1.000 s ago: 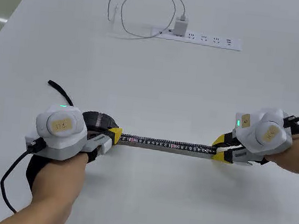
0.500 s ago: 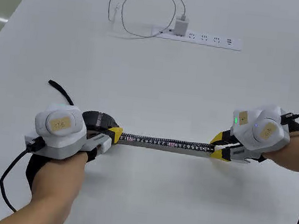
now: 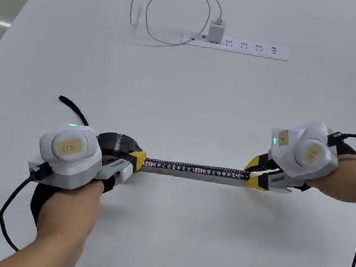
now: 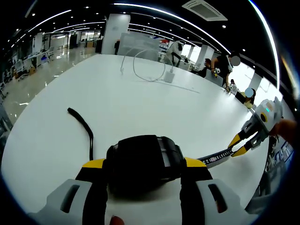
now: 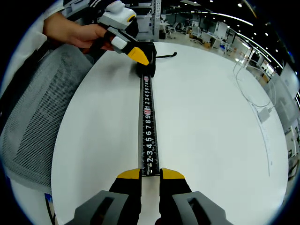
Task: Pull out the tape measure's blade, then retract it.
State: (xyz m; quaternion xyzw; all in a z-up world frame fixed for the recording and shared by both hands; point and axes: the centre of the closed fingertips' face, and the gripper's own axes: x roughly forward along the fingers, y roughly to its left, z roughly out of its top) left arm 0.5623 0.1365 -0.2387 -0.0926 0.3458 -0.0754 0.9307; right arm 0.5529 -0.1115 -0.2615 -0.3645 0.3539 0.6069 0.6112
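In the head view the tape measure's black case (image 3: 116, 145) sits at 8 o'clock on the white table (image 3: 187, 102), clamped in the left gripper (image 3: 130, 161), whose jaws are spread to the case's width. The blade (image 3: 193, 170) runs flat toward 3 o'clock to the right gripper (image 3: 254, 174), whose jaws are nearly closed, pinching its end. The right gripper view makes the blade's numerals legible and brings in a grey mesh chair back (image 5: 37, 112) at 9 o'clock. The left gripper view shows a black strap (image 4: 86, 129) trailing toward 10 o'clock. At 12 o'clock in the head view lie a power strip (image 3: 244, 47) and a looped white cable (image 3: 168, 42), well apart from the blade
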